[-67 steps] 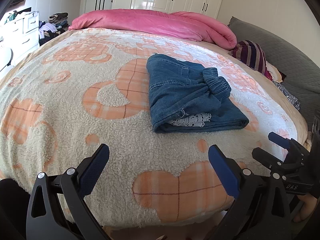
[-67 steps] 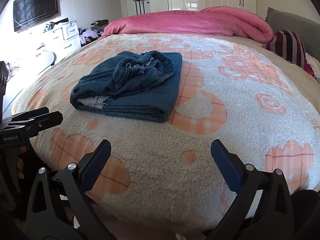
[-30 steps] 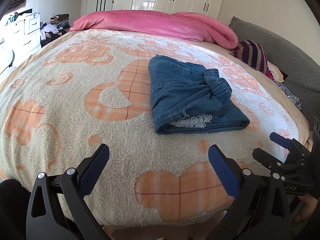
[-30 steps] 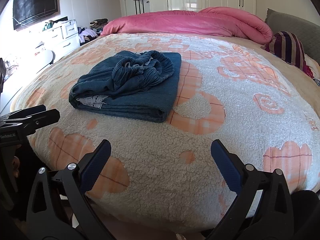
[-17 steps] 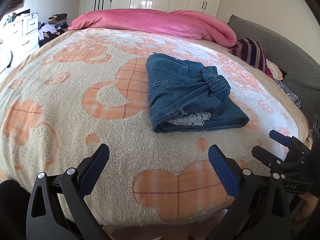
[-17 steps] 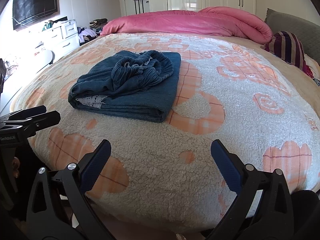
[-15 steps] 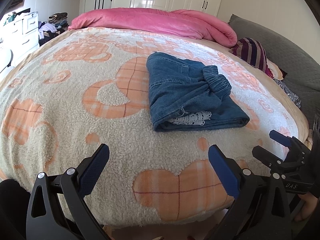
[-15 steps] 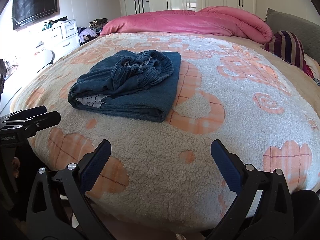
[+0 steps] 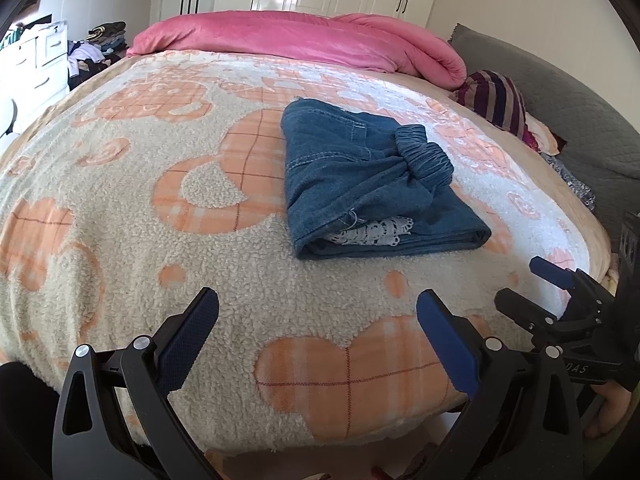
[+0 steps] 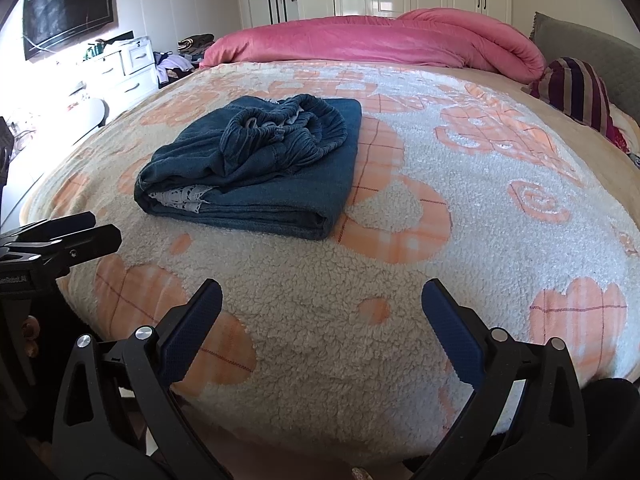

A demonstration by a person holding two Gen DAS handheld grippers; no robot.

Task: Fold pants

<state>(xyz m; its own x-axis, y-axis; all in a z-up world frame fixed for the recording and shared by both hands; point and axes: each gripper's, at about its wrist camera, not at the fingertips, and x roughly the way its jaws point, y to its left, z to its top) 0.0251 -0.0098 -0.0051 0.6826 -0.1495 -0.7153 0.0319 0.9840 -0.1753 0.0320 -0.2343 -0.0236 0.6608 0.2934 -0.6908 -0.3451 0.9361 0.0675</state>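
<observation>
My left gripper (image 9: pixel 318 316) has its fingers spread wide apart with nothing between them, hanging over the near edge of the bed (image 9: pixel 120 240). My right gripper (image 10: pixel 322 306) is the same: fingers wide apart, nothing held, over the near edge.

The denim pants (image 9: pixel 360 184) lie folded into a compact stack on the fleece blanket (image 9: pixel 100 184), well ahead of both pairs of fingers and touched by neither. From the left wrist view the stack sits ahead and slightly right of the fingers; from the right wrist view (image 10: pixel 256 172) it sits ahead and to the left.

Left view only: the stitched pocket seam on the top layer, and the elastic waistband (image 9: pixel 424 152) bunched at the stack's far right. A white lace trim (image 9: pixel 372 232) pokes out of the near folded edge. The right gripper shows at the far right of this view (image 9: pixel 560 296).

Right view only: the waistband (image 10: pixel 288 128) seen as a crumpled, open ring heaped on top of the stack, so the top is not flat. A wall-mounted TV (image 10: pixel 68 12) and a white dresser (image 10: pixel 124 68) show off to the left. The left gripper's fingers (image 10: pixel 80 236) enter at the left edge.

Both views: a pink duvet (image 9: pixel 296 36) rolled along the far side of the bed, a striped cushion (image 10: pixel 576 92) far right.
</observation>
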